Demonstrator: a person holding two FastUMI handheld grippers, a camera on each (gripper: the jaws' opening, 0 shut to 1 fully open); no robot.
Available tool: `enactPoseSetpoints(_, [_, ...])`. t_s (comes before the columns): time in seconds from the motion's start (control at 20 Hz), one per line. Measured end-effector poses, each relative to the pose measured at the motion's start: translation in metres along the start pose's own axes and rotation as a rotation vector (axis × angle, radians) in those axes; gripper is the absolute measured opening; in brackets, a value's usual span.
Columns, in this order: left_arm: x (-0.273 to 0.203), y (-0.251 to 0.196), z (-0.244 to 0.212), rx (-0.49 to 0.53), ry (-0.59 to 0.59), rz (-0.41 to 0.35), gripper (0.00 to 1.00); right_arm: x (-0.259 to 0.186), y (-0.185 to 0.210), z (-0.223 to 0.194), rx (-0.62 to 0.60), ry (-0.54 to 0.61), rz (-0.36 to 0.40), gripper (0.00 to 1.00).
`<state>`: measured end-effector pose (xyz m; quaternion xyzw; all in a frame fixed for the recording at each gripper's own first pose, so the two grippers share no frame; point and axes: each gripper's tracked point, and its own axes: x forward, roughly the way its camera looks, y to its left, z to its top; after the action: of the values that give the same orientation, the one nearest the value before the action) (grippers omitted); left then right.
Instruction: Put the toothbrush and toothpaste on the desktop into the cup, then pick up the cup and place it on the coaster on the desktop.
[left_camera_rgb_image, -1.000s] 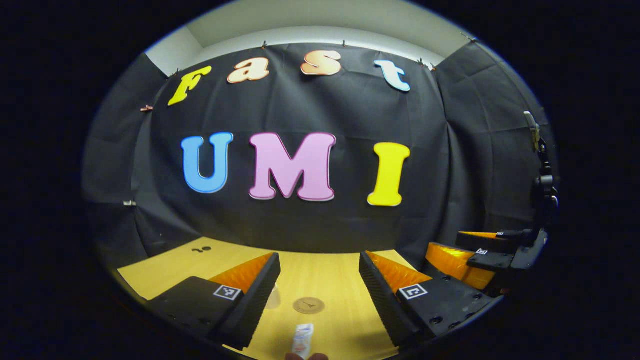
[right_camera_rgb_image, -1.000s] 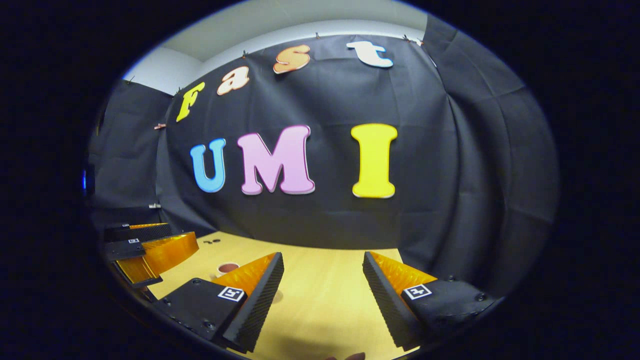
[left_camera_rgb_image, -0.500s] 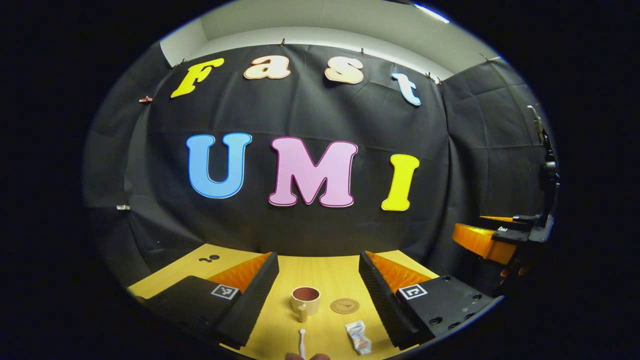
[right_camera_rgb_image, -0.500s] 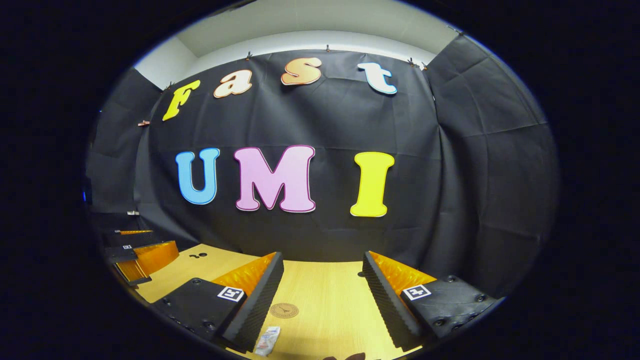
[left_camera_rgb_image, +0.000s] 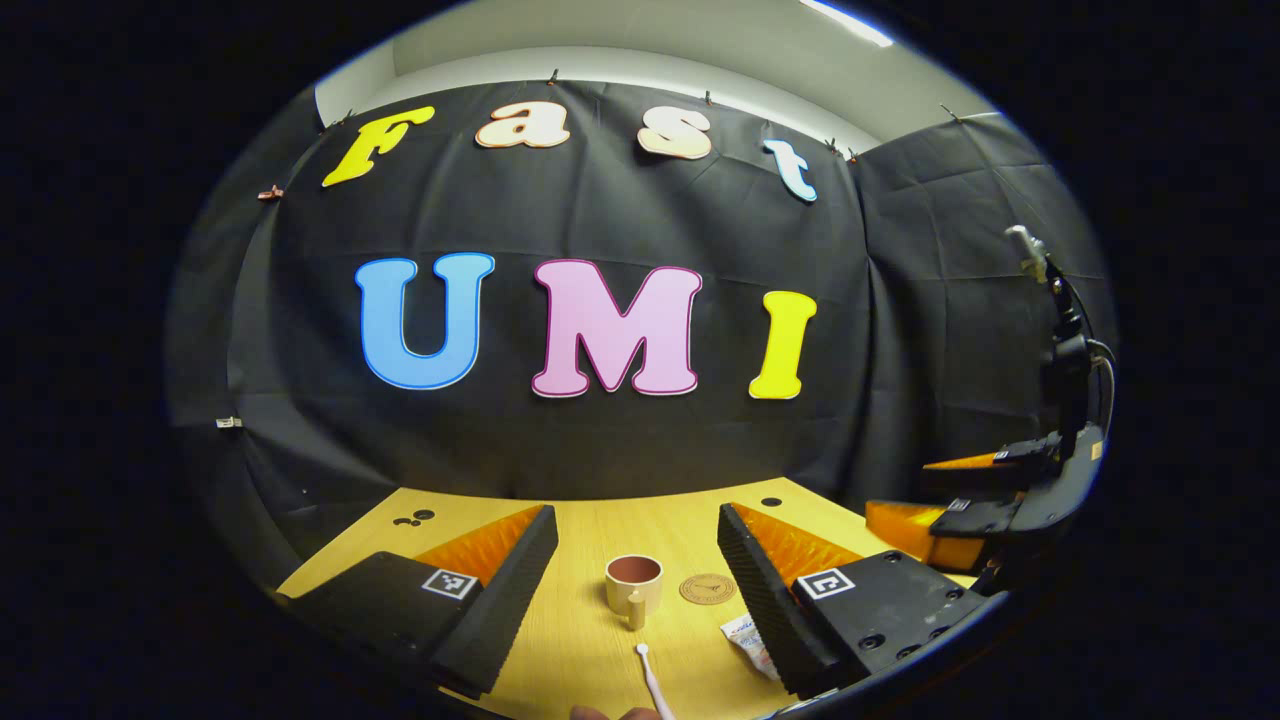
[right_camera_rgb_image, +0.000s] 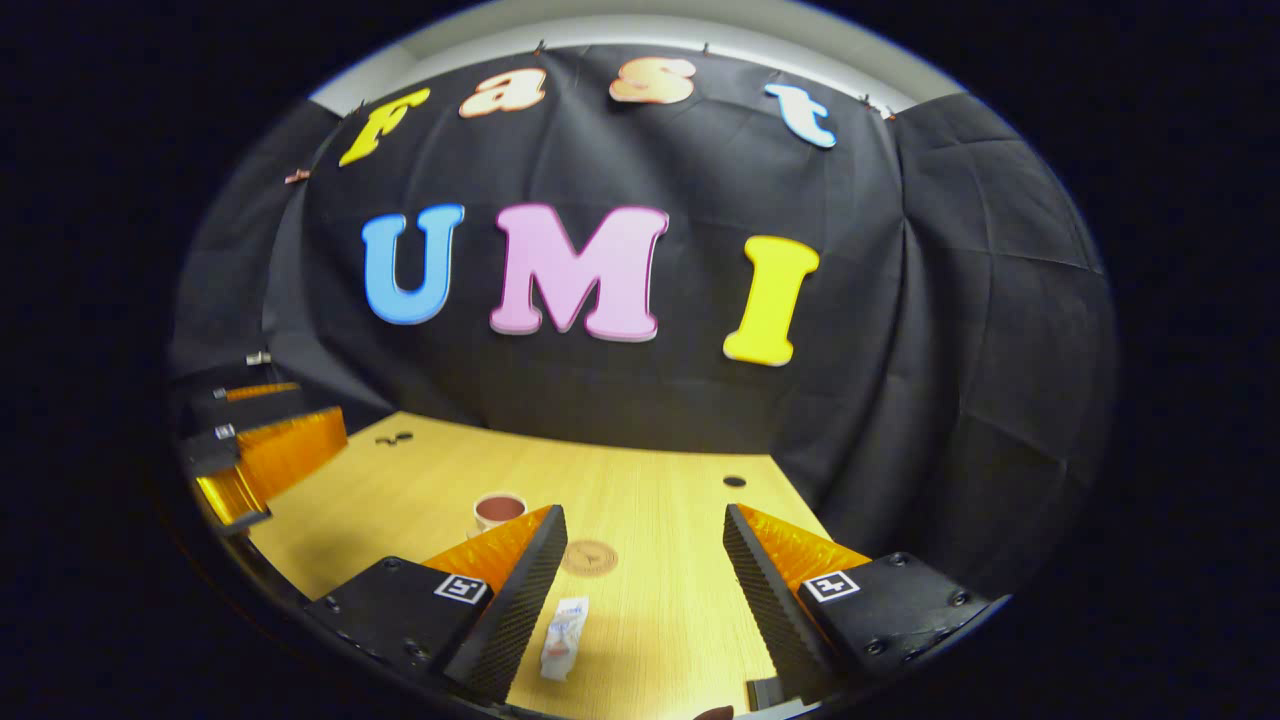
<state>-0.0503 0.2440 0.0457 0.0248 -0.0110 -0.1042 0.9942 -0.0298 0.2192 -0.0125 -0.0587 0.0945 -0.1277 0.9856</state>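
A beige cup (left_camera_rgb_image: 633, 583) with a dark inside stands upright on the wooden table (left_camera_rgb_image: 590, 640), straight ahead between the fingers of my open left gripper (left_camera_rgb_image: 634, 525). A round brown coaster (left_camera_rgb_image: 707, 588) lies just right of the cup. The white toothbrush (left_camera_rgb_image: 650, 675) lies in front of the cup. The toothpaste tube (left_camera_rgb_image: 745, 640) is partly hidden behind my finger. From the right gripper view, the cup (right_camera_rgb_image: 499, 510) peeks over a finger, with the coaster (right_camera_rgb_image: 588, 557) and toothpaste (right_camera_rgb_image: 565, 625) between the fingers of my open right gripper (right_camera_rgb_image: 645, 525). Neither gripper holds anything.
The right gripper (left_camera_rgb_image: 960, 500) hangs over the table's right edge in the left gripper view; the left gripper (right_camera_rgb_image: 260, 450) hovers at the left edge in the right gripper view. A round hole (right_camera_rgb_image: 734, 481) sits near the table's (right_camera_rgb_image: 650, 480) back, by the black cloth wall.
Both views have swung and dipped toward the table. The cup, coaster, toothbrush and toothpaste have come into sight ahead of the fingers. Both grippers stay open.
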Motion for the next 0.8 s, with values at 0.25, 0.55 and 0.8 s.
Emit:
enactPoseSetpoints(0.25, [-0.009, 0.013, -0.029, 0.012, 0.061, 0.012, 1.0, 0.026, 0.043, -0.08, -0.051, 0.255, 0.056, 0.97])
enactPoseSetpoints(0.55, [-0.019, 0.033, -0.071, 0.003, 0.146, 0.047, 1.0, 0.063, 0.075, -0.16, -0.098, 0.496, 0.068, 0.97])
enactPoseSetpoints(0.8, [-0.023, 0.051, -0.102, -0.02, 0.212, 0.081, 1.0, 0.087, 0.087, -0.206, -0.128, 0.651, 0.061, 0.94])
